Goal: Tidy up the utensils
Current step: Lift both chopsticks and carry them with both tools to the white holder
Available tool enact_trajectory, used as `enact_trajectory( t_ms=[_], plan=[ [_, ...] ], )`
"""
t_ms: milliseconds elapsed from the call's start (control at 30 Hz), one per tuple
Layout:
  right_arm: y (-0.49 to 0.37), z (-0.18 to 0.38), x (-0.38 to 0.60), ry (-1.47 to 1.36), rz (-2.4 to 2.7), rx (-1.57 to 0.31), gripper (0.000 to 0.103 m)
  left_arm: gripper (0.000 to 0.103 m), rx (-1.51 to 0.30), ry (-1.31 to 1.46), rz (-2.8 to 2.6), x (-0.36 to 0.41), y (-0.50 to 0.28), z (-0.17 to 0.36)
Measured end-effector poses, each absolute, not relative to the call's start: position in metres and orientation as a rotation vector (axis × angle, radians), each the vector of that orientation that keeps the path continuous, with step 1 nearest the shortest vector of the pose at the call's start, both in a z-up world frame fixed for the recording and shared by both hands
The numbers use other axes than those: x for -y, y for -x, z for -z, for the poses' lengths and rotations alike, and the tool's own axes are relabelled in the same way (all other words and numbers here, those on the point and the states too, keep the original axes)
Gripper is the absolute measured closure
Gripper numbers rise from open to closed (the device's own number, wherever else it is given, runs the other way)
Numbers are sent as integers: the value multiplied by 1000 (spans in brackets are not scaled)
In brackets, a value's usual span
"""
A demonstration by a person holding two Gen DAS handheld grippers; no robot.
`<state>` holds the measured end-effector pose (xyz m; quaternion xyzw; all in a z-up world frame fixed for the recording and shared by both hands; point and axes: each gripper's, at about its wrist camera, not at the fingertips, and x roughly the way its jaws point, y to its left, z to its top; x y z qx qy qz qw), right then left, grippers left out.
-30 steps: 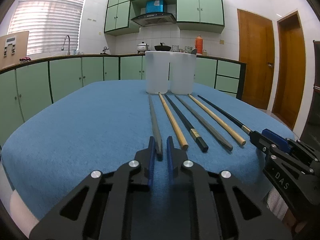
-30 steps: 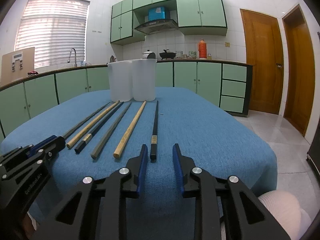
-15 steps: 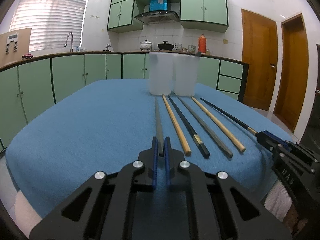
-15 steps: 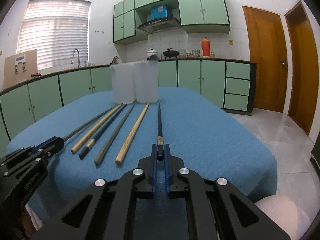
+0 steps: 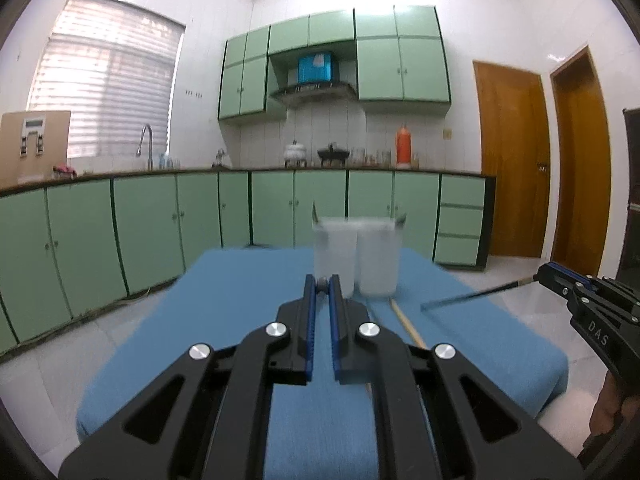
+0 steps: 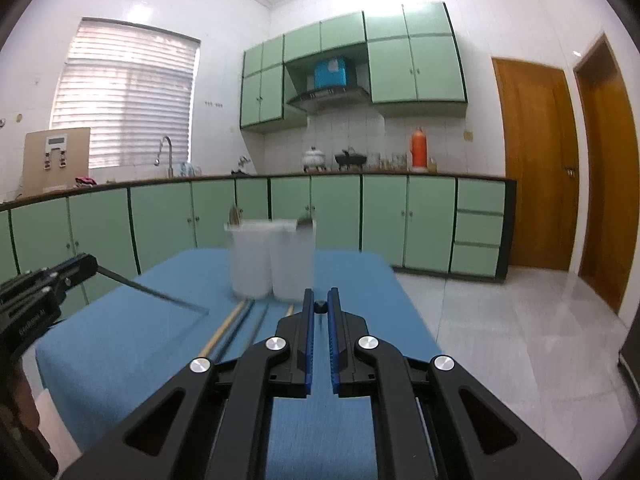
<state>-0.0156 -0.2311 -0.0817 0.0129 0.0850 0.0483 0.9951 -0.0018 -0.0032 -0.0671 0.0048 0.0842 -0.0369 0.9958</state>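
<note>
My left gripper (image 5: pixel 322 284) is shut on a grey chopstick (image 5: pixel 321 283), seen end-on; from the right wrist view the chopstick (image 6: pixel 152 289) slants down from that gripper (image 6: pixel 86 266), above the table. My right gripper (image 6: pixel 320 306) is shut on a black chopstick (image 6: pixel 320 306), seen end-on; in the left wrist view it (image 5: pixel 480 291) sticks out leftward from the right gripper (image 5: pixel 540 274). Two translucent white cups (image 5: pixel 356 256) (image 6: pixel 272 258) stand side by side at the far end of the blue table (image 5: pixel 240 320). Several chopsticks (image 6: pixel 236 328) lie in front of the cups.
Green kitchen cabinets (image 5: pixel 160 220) line the wall behind the table. Two wooden doors (image 6: pixel 560 168) stand at the right. Tiled floor (image 6: pixel 520 340) surrounds the table. A wooden chopstick (image 5: pixel 406 324) lies right of my left gripper.
Both grippers closed on the outermost chopsticks, then lifted them off the table; both cameras now look from higher up, with the cups lower and farther in view.
</note>
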Motion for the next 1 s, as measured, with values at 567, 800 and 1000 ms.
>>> enact_trajectory(
  t_ms=[567, 800, 1000],
  plan=[
    [-59, -15, 224, -21, -208, -248, 97, 98, -184, 69, 186, -11, -54, -12],
    [-74, -33, 223, -24, -253, -267, 97, 98, -182, 82, 212, -17, -64, -28],
    [-77, -58, 225, -37, -308, -252, 97, 98, -163, 83, 242, -15, -75, -42]
  ],
)
